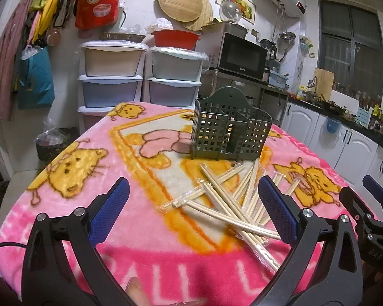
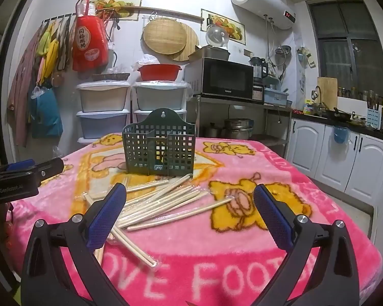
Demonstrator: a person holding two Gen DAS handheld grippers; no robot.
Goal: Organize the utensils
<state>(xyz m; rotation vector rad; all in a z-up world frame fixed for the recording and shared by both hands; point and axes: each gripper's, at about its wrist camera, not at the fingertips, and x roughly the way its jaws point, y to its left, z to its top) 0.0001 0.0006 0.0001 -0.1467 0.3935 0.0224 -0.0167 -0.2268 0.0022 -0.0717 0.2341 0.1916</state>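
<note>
1. Wrapped chopsticks [image 1: 232, 199] are seen strewn in a loose heap at the middle of the blanket-covered table [image 1: 63, 204]; nothing has yet been sorted.
2. A green slotted holder [image 1: 229, 132] is stood upright just behind the heap, toward the table's far edge; it is presumably meant to receive them.
3. The left gripper [image 1: 191, 211] and right gripper [image 2: 189, 211] are held spread wide above the near edge; nothing is pinched, seemingly ahead of a first pick.

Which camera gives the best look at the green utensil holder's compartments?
The right wrist view: the green utensil holder faces it squarely, unobstructed, showing its dividers and empty compartments. The left wrist view shows the holder angled, with its right side partly hidden behind its own walls.
</note>
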